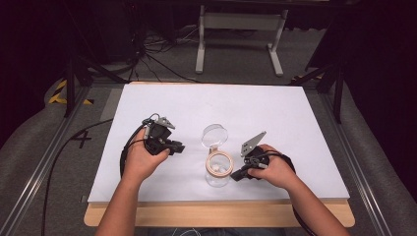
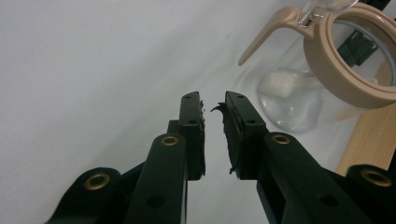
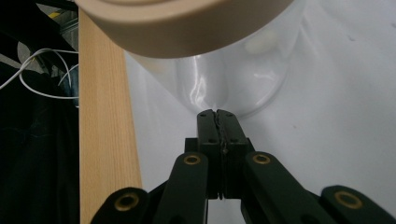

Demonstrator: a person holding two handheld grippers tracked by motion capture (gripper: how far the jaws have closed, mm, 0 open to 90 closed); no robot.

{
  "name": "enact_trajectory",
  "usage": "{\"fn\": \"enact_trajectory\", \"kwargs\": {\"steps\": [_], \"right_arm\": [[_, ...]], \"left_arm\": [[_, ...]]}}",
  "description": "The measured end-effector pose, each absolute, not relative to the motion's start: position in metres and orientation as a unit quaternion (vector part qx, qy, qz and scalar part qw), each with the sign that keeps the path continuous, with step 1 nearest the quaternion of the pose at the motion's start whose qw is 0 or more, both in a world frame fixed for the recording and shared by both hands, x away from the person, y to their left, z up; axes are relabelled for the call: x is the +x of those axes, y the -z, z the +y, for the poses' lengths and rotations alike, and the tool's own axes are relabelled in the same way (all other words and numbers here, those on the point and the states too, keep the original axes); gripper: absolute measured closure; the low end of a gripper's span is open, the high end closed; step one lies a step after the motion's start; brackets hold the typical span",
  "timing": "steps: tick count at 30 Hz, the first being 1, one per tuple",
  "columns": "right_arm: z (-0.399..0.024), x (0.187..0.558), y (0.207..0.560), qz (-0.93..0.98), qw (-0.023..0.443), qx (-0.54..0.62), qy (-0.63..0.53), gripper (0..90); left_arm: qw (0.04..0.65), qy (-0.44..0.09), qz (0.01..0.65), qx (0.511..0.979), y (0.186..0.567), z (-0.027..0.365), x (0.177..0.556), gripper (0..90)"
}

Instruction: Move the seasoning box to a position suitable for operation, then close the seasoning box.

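The white table (image 1: 295, 113) carried a clear glass jar (image 1: 218, 173) near its front edge, lid open. The right gripper (image 1: 236, 175), jaws shut and empty, sat closest, just right of it; the left gripper (image 1: 179, 148) waited slightly parted, empty.

The person's two forearms come in from the bottom edge of the high view, bare, angled inward toward each other; the left hand (image 1: 142, 160) wraps the left gripper (image 1: 178, 147) from behind, its jaws pointing right across the table; in the left gripper view those jaws stand a narrow gap apart with nothing between the pads, the pad rubber frayed at the tips; the right hand (image 1: 275, 169) holds the right gripper (image 1: 235, 175) low, its jaws pointing left and slightly toward the person; in the right gripper view the jaws are pressed together, pad against pad, apparently pinching nothing; each gripper carries its grey three-cornered plate on top and trails a black cable.
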State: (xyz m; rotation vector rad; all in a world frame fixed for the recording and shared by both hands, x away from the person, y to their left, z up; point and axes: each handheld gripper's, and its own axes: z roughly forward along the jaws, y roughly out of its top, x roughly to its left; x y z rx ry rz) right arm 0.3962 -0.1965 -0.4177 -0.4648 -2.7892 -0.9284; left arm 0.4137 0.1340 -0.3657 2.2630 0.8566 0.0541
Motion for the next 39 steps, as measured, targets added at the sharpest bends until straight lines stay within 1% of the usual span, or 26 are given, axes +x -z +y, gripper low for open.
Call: {"fn": "enact_trajectory", "kwargs": {"steps": [3,12,21,24,25,28,32,34,36,39], "right_arm": [[-0.191,0.394,0.419,-0.933,0.089,-0.150,0.314,90.0],[-0.175,0.386,0.422,-0.932,0.085,-0.139,0.325,90.0],[-0.176,0.387,0.422,-0.934,0.091,-0.136,0.317,90.0],[-0.181,0.386,0.414,-0.933,0.080,-0.142,0.320,90.0],[-0.183,0.385,0.411,-0.932,0.077,-0.144,0.323,90.0],[-0.191,0.383,0.399,-0.926,0.062,-0.151,0.340,90.0],[-0.202,0.377,0.380,-0.915,0.031,-0.163,0.368,90.0],[-0.205,0.373,0.370,-0.906,0.013,-0.166,0.389,90.0],[-0.204,0.368,0.363,-0.895,-0.002,-0.167,0.414,90.0],[-0.199,0.363,0.360,-0.883,-0.012,-0.170,0.438,90.0]], "left_arm": [[0.353,-0.021,0.331,0.875,0.366,0.134,0.414,77.6],[0.353,-0.020,0.333,0.874,0.367,0.133,0.414,77.5],[0.362,-0.022,0.333,0.870,0.365,0.135,0.414,77.5],[0.376,-0.019,0.330,0.866,0.362,0.135,0.415,77.8],[0.389,-0.021,0.332,0.859,0.360,0.135,0.416,78.0],[0.408,-0.022,0.335,0.849,0.355,0.133,0.417,80.9],[0.425,-0.026,0.329,0.843,0.349,0.126,0.420,85.1],[0.443,-0.028,0.335,0.831,0.349,0.121,0.422,86.2],[0.456,-0.030,0.342,0.821,0.350,0.115,0.424,87.1],[0.473,-0.037,0.342,0.811,0.349,0.108,0.425,89.1]]}}
